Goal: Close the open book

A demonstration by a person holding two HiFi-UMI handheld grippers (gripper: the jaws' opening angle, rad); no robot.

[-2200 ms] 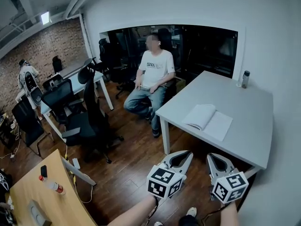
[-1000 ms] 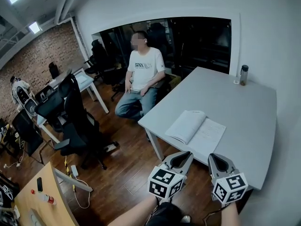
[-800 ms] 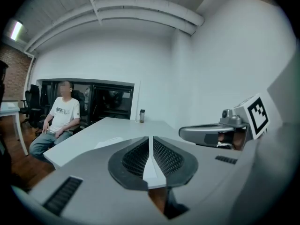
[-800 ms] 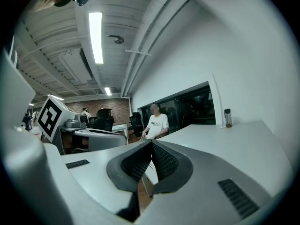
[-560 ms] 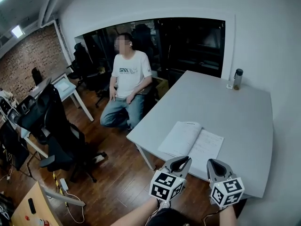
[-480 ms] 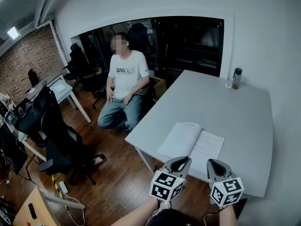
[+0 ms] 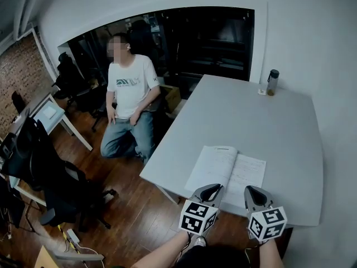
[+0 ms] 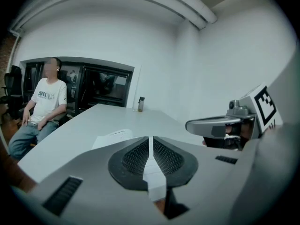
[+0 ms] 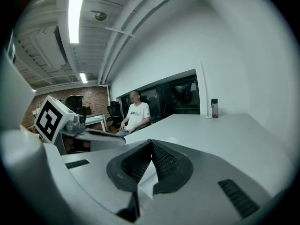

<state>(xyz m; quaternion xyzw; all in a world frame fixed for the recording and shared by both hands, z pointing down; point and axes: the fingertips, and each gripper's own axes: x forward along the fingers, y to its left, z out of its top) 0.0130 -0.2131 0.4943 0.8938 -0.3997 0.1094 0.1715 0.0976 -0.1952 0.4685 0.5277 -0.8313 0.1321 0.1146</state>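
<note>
Head view, open book (image 7: 226, 169) just beyond fingers (image 7: 216, 190)

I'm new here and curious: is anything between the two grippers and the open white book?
Nothing visible does. The open white book lies just ahead of the left gripper and right gripper; the dark bottle stands at the far corner of the grey table.
</note>
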